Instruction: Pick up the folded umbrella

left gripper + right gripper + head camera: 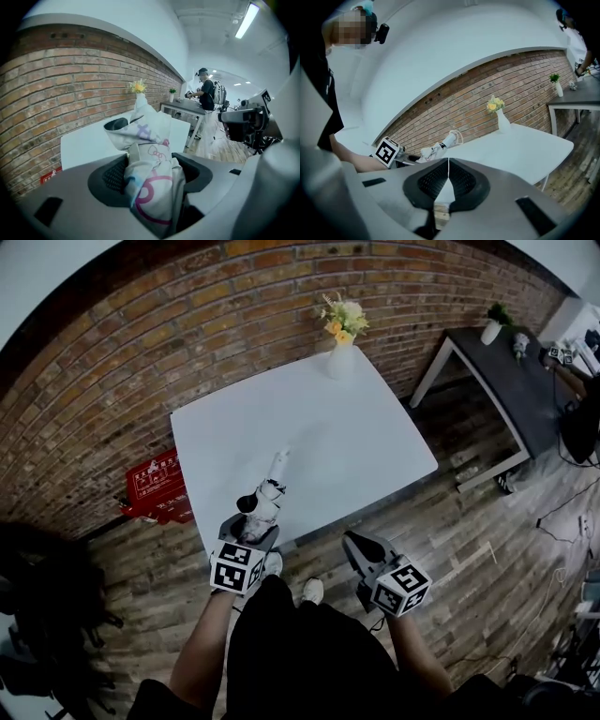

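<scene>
L gripper (253, 526) clamped on folded umbrella (274, 486), fabric bunched betw. both pads. Umbrella was tilted, far end raised, over near edge of white table (356, 427). R gripper (356, 545) jaws pressed together, nothing betw. them, just off table's near edge.

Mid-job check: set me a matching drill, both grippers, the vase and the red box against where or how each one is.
1 left gripper
2 right gripper
3 vase
4 red box

A on the floor by the brick wall
B jaws together, empty
C far edge of the white table
D closed on the umbrella

Pairs: 1-D, 2-B, 3-C, 4-A
</scene>
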A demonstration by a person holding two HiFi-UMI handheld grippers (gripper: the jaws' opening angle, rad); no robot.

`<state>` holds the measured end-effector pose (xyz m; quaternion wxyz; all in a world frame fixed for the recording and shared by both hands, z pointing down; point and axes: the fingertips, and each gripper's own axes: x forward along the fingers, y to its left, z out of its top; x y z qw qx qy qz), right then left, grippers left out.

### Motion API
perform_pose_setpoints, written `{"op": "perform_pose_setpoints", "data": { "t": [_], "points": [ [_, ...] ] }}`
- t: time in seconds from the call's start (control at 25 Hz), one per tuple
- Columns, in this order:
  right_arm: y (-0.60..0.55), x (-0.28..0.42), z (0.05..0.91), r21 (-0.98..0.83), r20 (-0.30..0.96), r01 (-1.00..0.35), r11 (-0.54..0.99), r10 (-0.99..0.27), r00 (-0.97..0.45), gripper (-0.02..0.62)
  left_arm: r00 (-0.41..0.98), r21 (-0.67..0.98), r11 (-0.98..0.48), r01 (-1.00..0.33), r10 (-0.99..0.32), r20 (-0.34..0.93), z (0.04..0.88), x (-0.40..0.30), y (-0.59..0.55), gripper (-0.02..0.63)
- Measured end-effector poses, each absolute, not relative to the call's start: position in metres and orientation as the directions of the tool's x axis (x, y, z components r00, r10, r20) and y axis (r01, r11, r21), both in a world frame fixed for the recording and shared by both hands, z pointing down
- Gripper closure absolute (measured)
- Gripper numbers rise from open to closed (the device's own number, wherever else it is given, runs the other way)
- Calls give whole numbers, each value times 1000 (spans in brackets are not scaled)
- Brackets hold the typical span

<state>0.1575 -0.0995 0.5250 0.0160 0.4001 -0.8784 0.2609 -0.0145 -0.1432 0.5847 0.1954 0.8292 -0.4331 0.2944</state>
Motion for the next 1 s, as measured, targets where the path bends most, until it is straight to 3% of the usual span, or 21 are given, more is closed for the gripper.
{"op": "perform_pose_setpoints", "data": {
  "t": [0.56,1.0],
  "points": [
    [-102,131,484,-399,152,-682,613,-689,-709,572,467,59,-533,-844,-677,569,529,-38,-117,322],
    [-112,105,446,-363,109,-747,557,-771,-628,572,545,102,-576,-811,-681,489,491,-77,-128,322]
  ]
}}
